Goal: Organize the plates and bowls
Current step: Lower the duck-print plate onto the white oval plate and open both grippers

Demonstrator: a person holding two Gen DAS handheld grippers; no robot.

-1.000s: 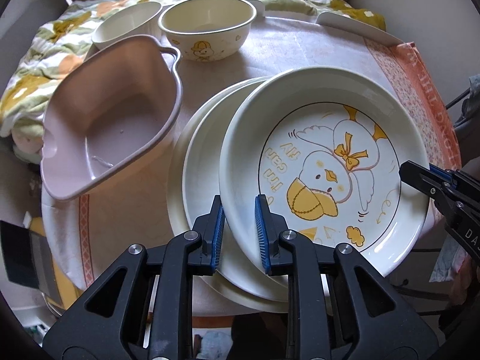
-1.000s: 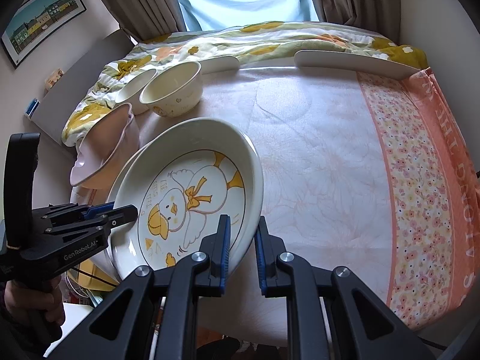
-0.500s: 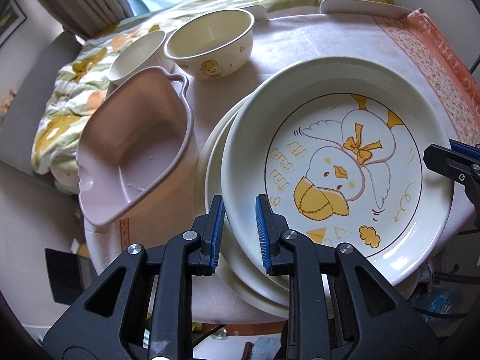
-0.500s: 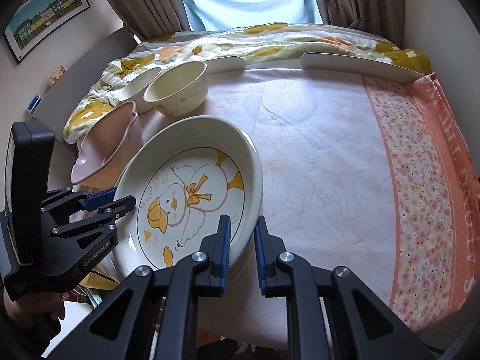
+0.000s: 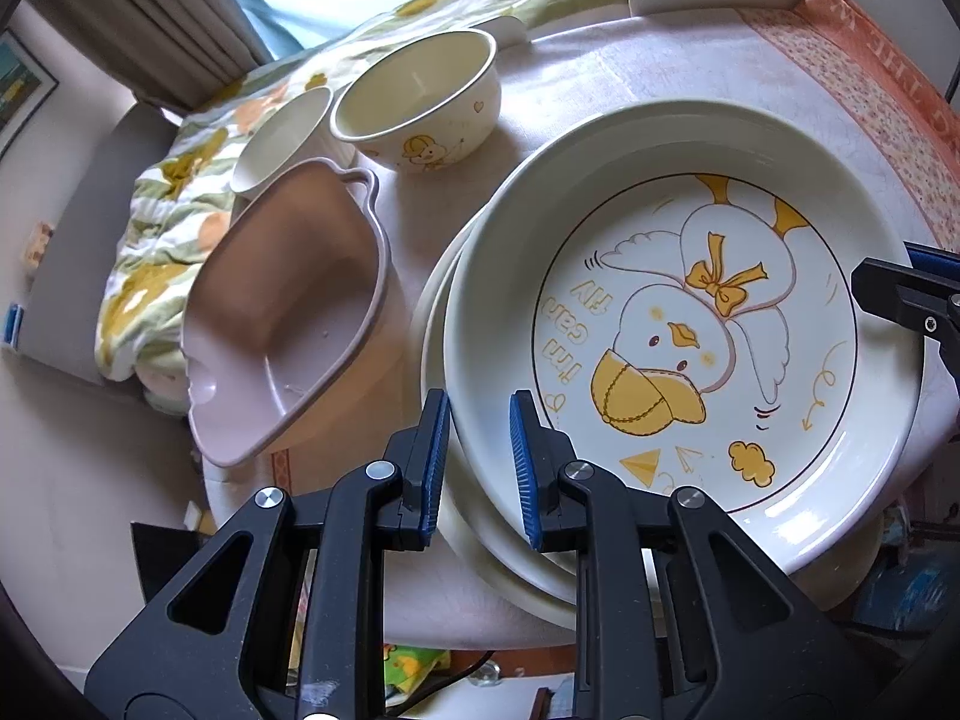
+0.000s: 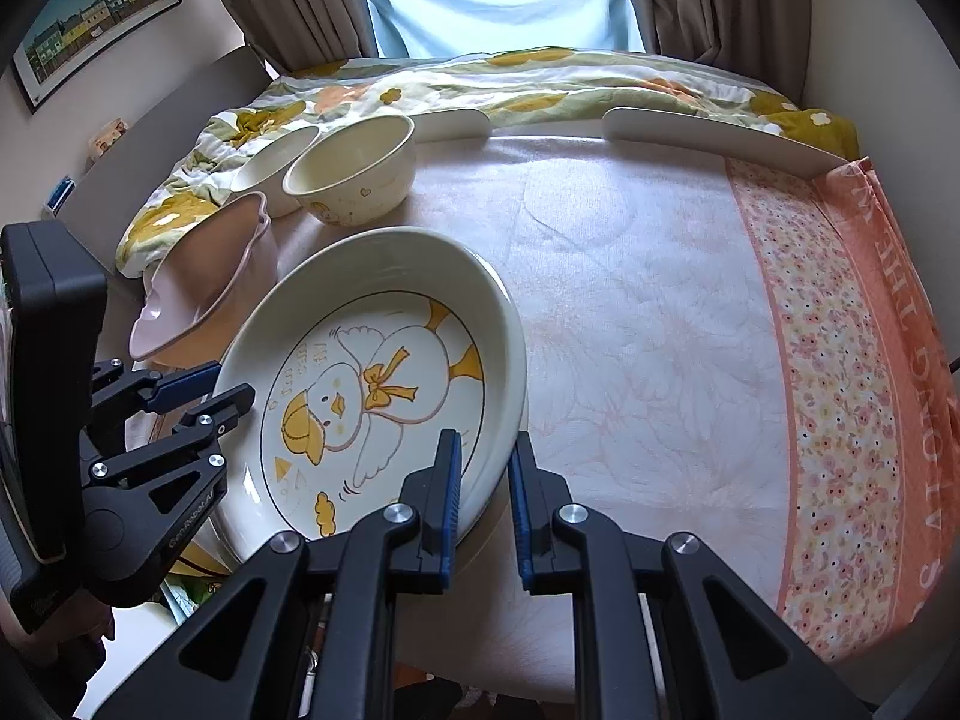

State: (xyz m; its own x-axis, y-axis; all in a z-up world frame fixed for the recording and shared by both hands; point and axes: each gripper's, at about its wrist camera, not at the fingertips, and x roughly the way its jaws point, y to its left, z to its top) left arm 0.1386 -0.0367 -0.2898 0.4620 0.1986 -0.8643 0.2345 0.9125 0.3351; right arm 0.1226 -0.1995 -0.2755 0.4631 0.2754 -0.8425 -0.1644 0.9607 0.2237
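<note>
A cream plate with a yellow duck drawing (image 5: 690, 324) (image 6: 372, 384) lies just over a stack of plain cream plates (image 5: 433, 324) near the table's front edge. My left gripper (image 5: 480, 420) (image 6: 222, 390) is shut on the duck plate's near-left rim. Shut on the opposite rim is my right gripper (image 6: 486, 456) (image 5: 900, 294). A pink spouted bowl (image 5: 288, 312) (image 6: 204, 276) stands left of the plates. Behind it are a cream bowl with a duck print (image 5: 414, 102) (image 6: 354, 180) and a smaller white bowl (image 5: 282, 132) (image 6: 273, 165).
The table's pink-and-white cloth (image 6: 630, 312) spreads bare to the right, with an orange floral border (image 6: 840, 360). Two flat white pieces (image 6: 708, 132) lie at the far edge against a floral quilt (image 6: 540, 84). The table drops off just below both grippers.
The left gripper has rolled, so its view tilts. The duck plate has shifted to sit more squarely over the plain plates. Both grips on its rim are unchanged.
</note>
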